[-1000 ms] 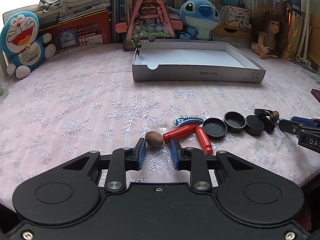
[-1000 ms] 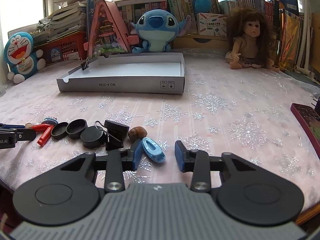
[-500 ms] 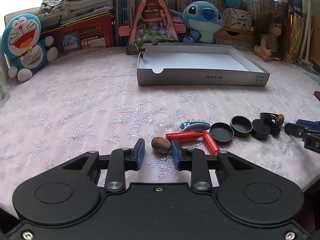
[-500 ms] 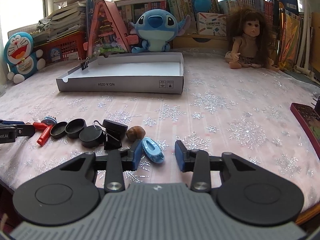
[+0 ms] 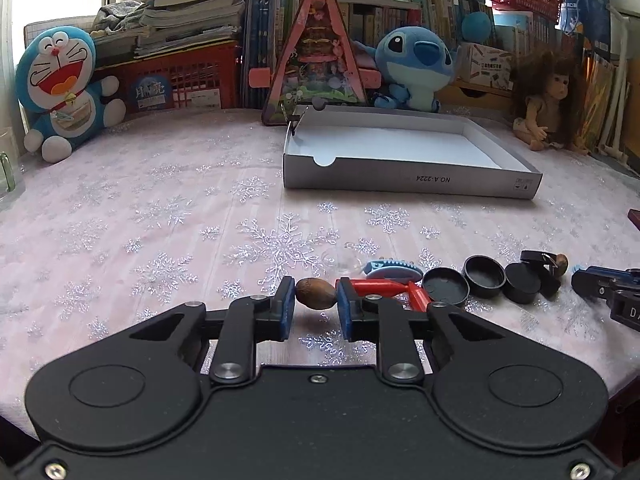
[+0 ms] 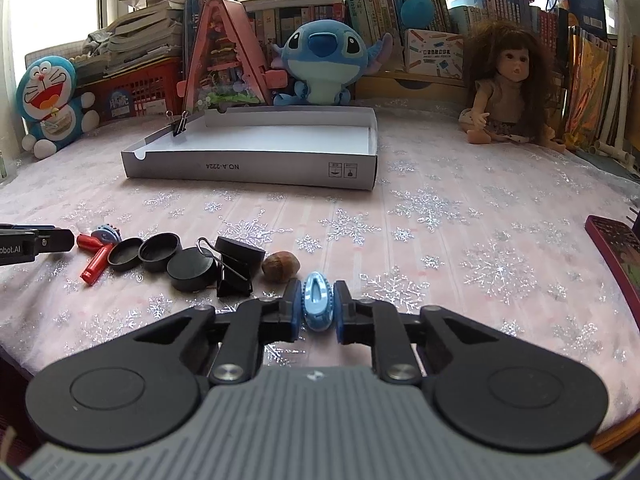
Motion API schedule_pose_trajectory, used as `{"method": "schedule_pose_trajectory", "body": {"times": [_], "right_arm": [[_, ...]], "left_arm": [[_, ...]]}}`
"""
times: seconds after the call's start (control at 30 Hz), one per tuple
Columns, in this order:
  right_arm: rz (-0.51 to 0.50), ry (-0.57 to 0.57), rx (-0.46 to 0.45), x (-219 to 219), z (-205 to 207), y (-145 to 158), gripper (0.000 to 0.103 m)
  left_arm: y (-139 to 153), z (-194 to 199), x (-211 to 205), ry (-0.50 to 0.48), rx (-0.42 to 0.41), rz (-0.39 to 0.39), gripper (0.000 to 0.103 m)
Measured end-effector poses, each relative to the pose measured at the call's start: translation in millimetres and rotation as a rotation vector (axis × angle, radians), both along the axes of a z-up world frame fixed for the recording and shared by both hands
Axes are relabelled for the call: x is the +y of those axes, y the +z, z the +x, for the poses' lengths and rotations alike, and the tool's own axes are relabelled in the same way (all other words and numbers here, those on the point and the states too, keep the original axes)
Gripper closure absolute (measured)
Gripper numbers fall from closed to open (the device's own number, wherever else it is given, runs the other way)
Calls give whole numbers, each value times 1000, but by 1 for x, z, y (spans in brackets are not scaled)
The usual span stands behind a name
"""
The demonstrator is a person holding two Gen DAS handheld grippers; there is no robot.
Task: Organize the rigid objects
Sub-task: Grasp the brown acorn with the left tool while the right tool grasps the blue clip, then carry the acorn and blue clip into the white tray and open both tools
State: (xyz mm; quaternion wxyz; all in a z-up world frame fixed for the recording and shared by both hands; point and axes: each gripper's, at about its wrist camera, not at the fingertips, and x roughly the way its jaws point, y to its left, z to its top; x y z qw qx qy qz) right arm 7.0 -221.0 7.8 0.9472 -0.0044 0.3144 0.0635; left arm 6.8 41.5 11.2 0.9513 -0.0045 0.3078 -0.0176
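My left gripper point(image 5: 316, 300) is shut on a brown nut point(image 5: 316, 298) at the left end of a row of small objects. Beside it lie two red tubes point(image 5: 380, 289), a blue toothed piece point(image 5: 394, 271), black round caps point(image 5: 484, 272) and a black binder clip point(image 5: 538, 260). My right gripper point(image 6: 316, 308) is shut on a light blue toothed piece point(image 6: 317, 306) at the row's right end. A second brown nut point(image 6: 281, 266), a binder clip point(image 6: 236, 268) and black caps point(image 6: 160, 252) lie just left of it. The open grey cardboard tray point(image 5: 412, 178) sits farther back.
Plush toys point(image 5: 60, 88), a pink triangular toy house point(image 5: 316, 60), a doll point(image 6: 504, 88), books and red baskets line the far side. A binder clip point(image 6: 180, 124) grips the tray's left wall. A dark red object point(image 6: 616, 248) lies at the right table edge.
Both grippers moved forward and closed: the left onto the brown nut, the right onto the light blue piece, which now stands on edge between the pads.
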Motion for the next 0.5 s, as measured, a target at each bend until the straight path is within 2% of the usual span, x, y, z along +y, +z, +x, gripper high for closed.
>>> {"method": "schedule_pose_trajectory", "body": {"times": [0.23, 0.5], "right_arm": [[8, -11, -22, -5, 2, 6, 83], [37, -44, -80, -23, 11, 28, 83]], "left_arm": [[13, -2, -4, 0, -26, 4, 82], [27, 7, -6, -16, -41, -16, 82]]}}
